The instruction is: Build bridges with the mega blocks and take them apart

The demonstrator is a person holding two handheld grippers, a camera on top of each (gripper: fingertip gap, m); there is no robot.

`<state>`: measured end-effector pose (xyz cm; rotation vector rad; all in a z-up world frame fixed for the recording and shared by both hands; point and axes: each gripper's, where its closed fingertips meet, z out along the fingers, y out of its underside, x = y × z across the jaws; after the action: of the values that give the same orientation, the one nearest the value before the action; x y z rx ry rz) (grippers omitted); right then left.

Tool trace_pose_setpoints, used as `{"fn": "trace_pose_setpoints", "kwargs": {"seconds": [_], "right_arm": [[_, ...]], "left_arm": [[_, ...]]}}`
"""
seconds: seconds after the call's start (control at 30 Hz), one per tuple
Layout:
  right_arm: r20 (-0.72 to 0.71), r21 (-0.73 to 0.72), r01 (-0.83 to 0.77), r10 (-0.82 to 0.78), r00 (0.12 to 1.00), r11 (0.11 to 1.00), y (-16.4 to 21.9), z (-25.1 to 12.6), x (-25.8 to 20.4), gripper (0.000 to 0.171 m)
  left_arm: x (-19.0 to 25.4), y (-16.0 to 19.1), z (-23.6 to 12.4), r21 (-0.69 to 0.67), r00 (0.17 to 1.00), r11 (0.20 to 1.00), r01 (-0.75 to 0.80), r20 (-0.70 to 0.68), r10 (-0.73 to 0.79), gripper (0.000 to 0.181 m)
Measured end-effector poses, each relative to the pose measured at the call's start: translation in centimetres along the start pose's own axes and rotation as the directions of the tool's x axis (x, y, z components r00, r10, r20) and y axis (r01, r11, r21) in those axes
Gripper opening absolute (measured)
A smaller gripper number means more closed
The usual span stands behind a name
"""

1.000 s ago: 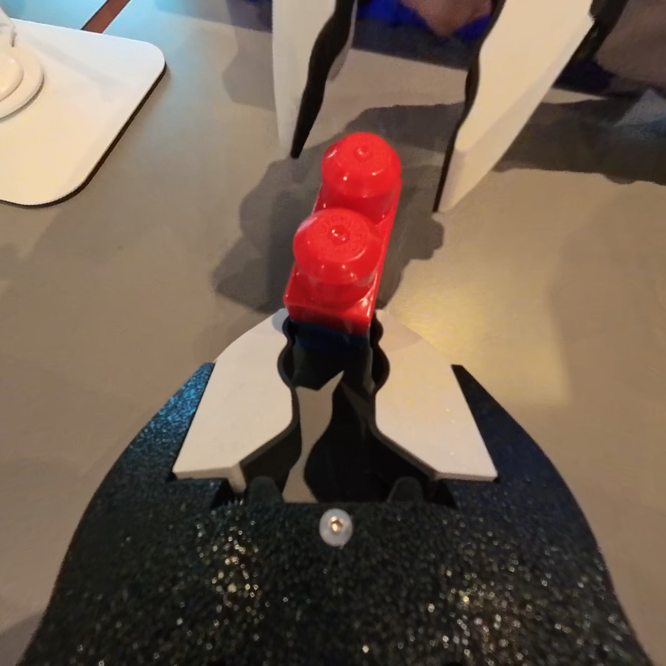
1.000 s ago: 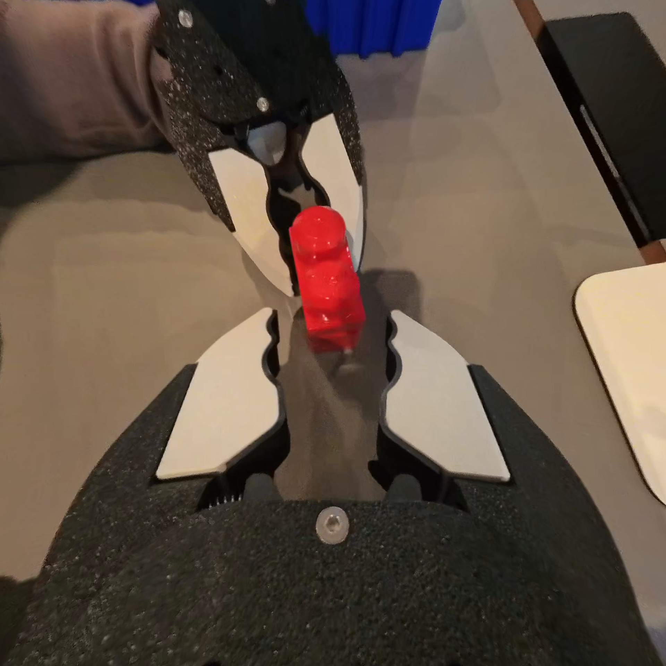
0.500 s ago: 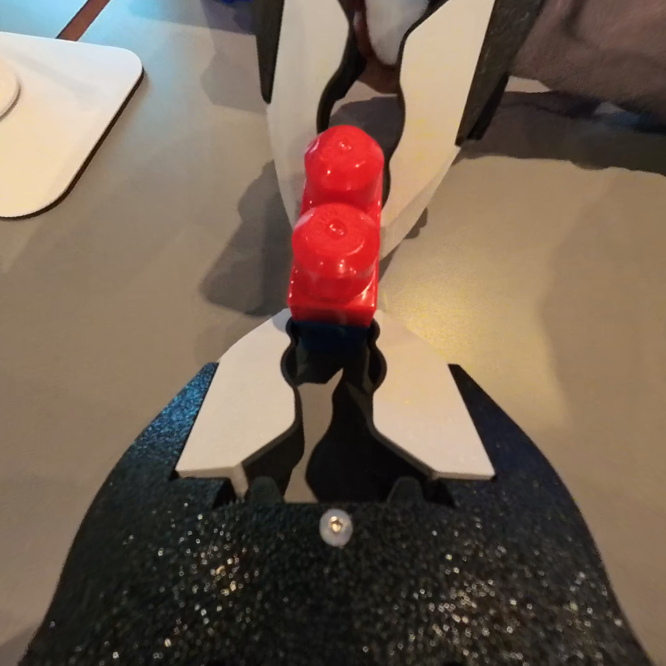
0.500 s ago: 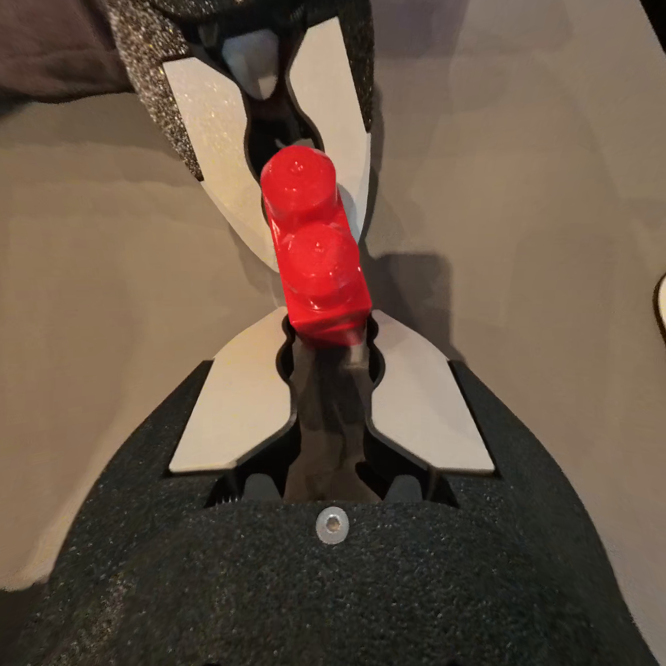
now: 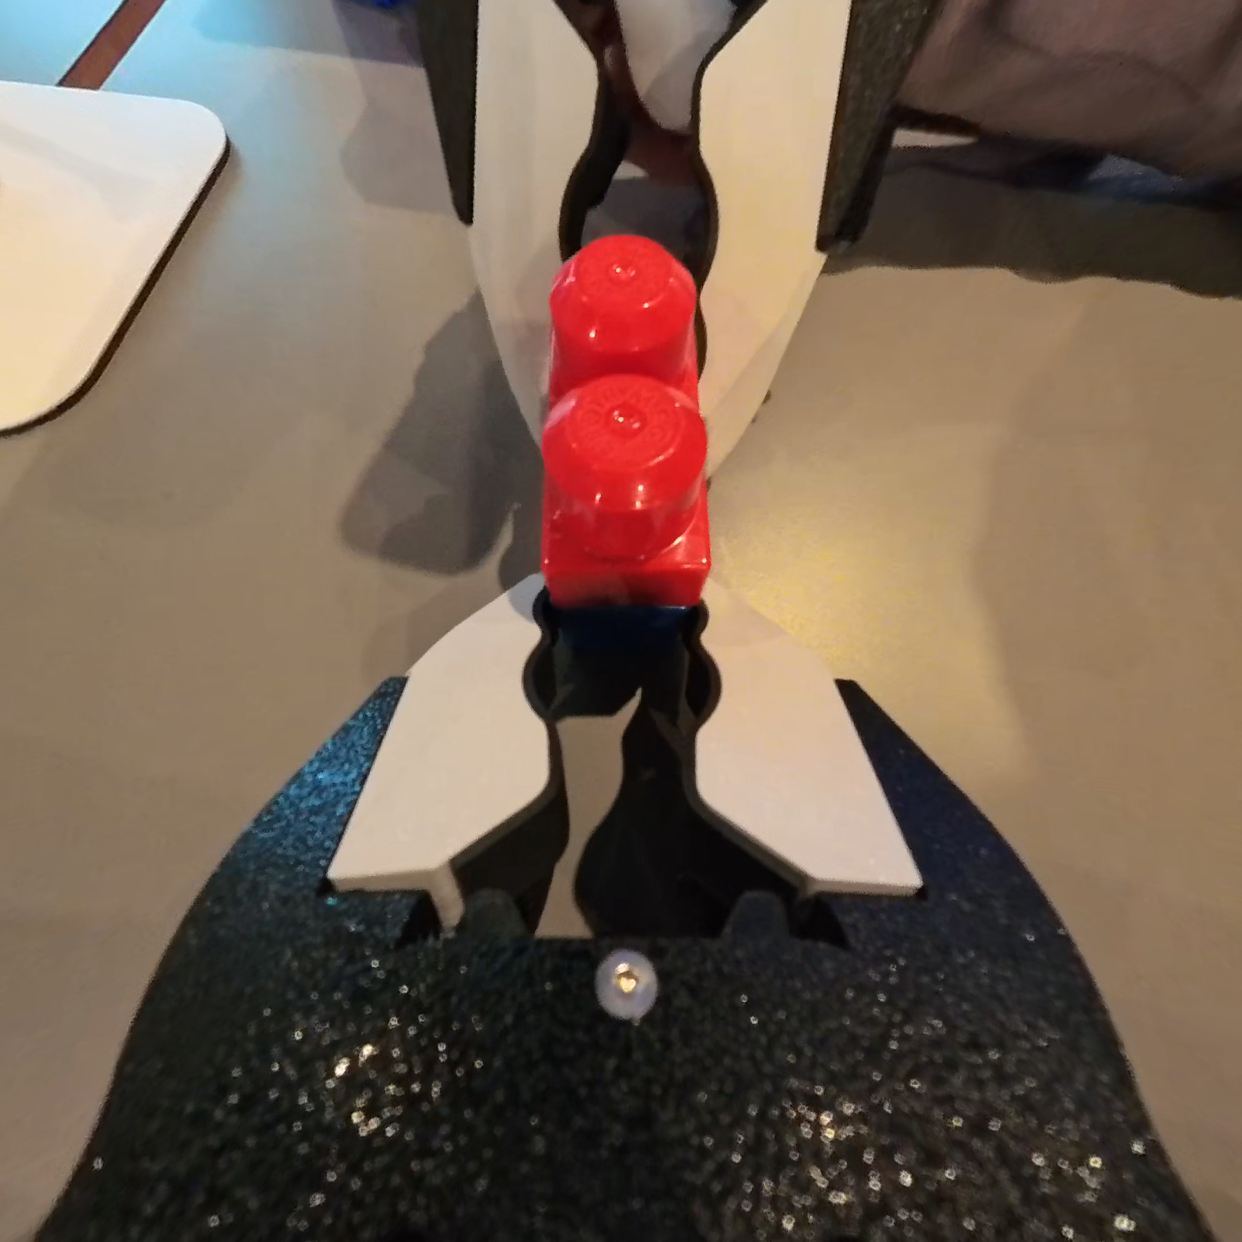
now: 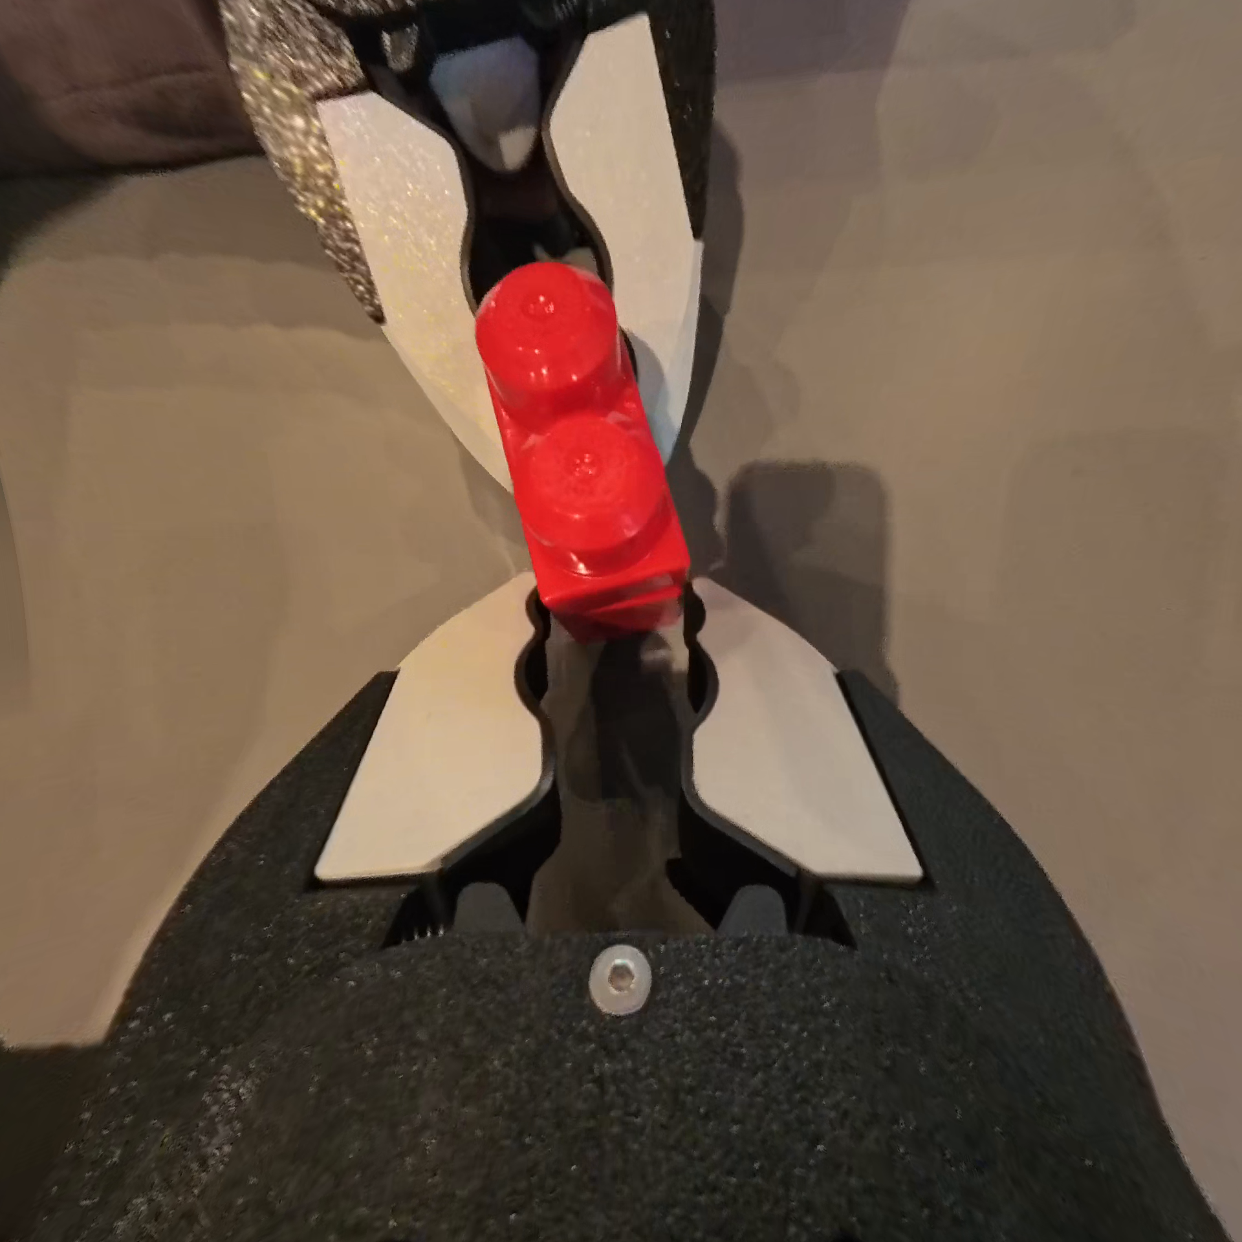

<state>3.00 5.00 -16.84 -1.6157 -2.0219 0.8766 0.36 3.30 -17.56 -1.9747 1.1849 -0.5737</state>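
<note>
A red two-stud mega block [image 5: 625, 470] sits on a dark blue block [image 5: 618, 625], of which only a sliver shows. My left gripper [image 5: 622, 605] is shut on the blue block, just under the red one. My right gripper [image 6: 615, 598] faces it from the other side and is shut on the near end of the red block [image 6: 585, 484]. In the left wrist view the right gripper [image 5: 635, 423] flanks the far stud. In the right wrist view the left gripper [image 6: 591, 464] shows behind the block. The stack is held just above the grey table [image 5: 974, 537].
A white board with rounded corners [image 5: 87, 255] lies on the table at the left. A person's grey-brown sleeve [image 6: 121, 87] is behind the left gripper, and another sleeve [image 5: 1075, 80] shows behind the right gripper. The tips of one gripper are about 4 centimeters away from the tips of the other.
My right gripper has moved in from farther off and its fingers have narrowed onto the end of the red block. My left gripper has kept its hold.
</note>
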Motion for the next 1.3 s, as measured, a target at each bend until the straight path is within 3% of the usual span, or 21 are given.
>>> {"fn": "trace_pose_setpoints", "kwargs": {"seconds": [0.07, 0.13, 0.17, 0.27, 0.33, 0.4, 0.63, 1.03, 1.3], "right_arm": [[-0.053, 0.039, 0.03, -0.028, 0.998, 0.999, -1.4, -1.5, 0.3, 0.045], [-0.019, 0.133, 0.07, -0.069, 0.997, 0.989, -4.1, -3.0, -0.7, 0.049], [-0.012, 0.112, 0.087, -0.086, 0.996, 0.99, -4.7, -3.2, -1.1, 0.051], [-0.043, -0.125, 0.194, -0.201, 0.979, 0.973, -4.4, -2.1, -1.2, 0.054], [-0.037, -0.21, 0.22, -0.232, 0.972, 0.953, -4.6, -1.3, -1.2, 0.045], [-0.032, -0.269, 0.217, -0.234, 0.972, 0.938, -4.6, -0.8, -0.9, 0.038], [0.026, -0.435, 0.243, -0.257, 0.966, 0.867, -3.6, 0.0, -0.7, 0.038], [-0.054, -0.469, 0.049, -0.084, 0.995, 0.882, -3.4, 0.1, -1.0, 0.035], [-0.031, -0.446, 0.068, -0.092, 0.995, 0.892, -3.6, 0.2, -1.1, 0.034]], "left_arm": [[0.0, -0.1, 0.1, -0.001, 1.0, 1.0, 0.0, 0.0, 0.0, 0.036], [0.1, -0.1, 0.1, 0.0, 1.0, 1.0, -0.002, -0.002, 0.002, 0.036], [0.1, -0.1, 0.1, 0.0, 1.0, 1.0, -0.002, -0.003, 0.002, 0.036], [0.1, -0.1, 0.1, 0.0, 1.0, 1.0, -0.003, -0.004, 0.003, 0.036], [0.1, -0.1, 0.1, 0.0, 1.0, 1.0, -0.003, -0.004, 0.003, 0.036], [0.1, 0.0, 0.1, 0.0, 1.0, 1.0, -0.004, -0.005, 0.004, 0.036], [0.2, 0.0, 0.0, 0.001, 1.0, 1.0, -0.008, -0.011, 0.008, 0.036], [0.1, 0.0, 0.0, -0.004, 1.0, 1.0, 0.018, 0.018, -0.018, 0.036], [0.1, 0.0, -0.2, 0.014, 0.999, 1.0, 0.025, 0.033, -0.025, 0.04]]}}
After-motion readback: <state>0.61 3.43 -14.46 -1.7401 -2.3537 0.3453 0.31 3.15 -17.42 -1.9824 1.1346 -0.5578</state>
